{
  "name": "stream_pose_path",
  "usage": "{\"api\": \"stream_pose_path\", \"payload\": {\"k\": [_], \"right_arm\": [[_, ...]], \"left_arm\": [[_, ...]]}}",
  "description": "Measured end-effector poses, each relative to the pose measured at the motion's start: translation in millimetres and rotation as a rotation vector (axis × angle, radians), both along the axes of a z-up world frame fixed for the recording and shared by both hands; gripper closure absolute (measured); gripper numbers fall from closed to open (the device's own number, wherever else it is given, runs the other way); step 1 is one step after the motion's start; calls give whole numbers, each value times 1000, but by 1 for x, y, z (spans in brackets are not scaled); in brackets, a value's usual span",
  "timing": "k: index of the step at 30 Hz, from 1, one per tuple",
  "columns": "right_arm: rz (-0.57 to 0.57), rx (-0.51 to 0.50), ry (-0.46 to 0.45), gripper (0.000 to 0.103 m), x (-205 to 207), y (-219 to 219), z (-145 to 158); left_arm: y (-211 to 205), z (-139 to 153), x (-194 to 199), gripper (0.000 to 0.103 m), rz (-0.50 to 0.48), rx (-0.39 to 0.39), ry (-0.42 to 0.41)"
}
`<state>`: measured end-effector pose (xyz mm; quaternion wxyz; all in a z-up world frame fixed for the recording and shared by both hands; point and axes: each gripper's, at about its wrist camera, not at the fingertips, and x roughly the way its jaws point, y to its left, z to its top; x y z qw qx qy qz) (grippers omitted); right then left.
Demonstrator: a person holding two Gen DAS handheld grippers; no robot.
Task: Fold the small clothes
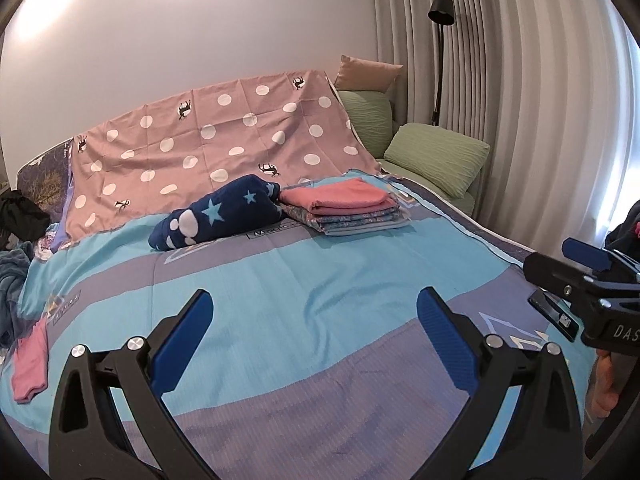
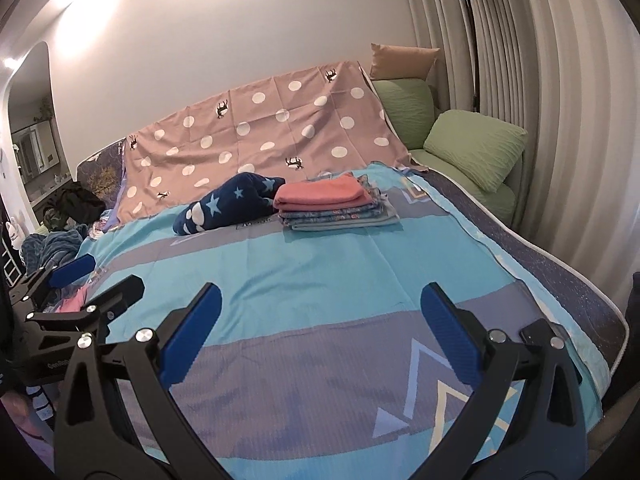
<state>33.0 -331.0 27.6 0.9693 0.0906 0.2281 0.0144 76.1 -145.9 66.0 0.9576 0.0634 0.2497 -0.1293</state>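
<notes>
Blue and grey cotton spreads under me: the bed cover fills most of what I see, lying flat across the bed. Behind it a pink dotted sheet hangs over the headboard, and to its right sit green pillows with a tan cushion above them, a black lamp standing by the grey curtain.

Far across the cover, near the dotted sheet, lies a dark blue bundle with pale stars, rolled up, touching a neat stack of folded clothes whose top piece is pink.

At the left edge of the bed a small pink garment lies flat and loose, well apart from the stack. Beyond it, off the bed's edge, is a heap of dark clothes.

My left gripper hovers above the cover with its blue pads spread wide, holding nothing. My right gripper is likewise spread wide and bare, over the near part of the cover. A black phone rests on the cover's right side.
</notes>
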Motion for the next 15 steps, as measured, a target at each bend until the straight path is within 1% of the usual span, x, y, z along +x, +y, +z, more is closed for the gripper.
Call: {"api": "stream_pose_path", "payload": {"k": [7, 15], "right_arm": [[11, -7, -3, 2, -2, 1, 0], [14, -6, 12, 2, 4, 1, -1]], "left_arm": [[3, 0, -4, 1, 29, -15, 30], [4, 1, -6, 1, 38, -11, 32]]}}
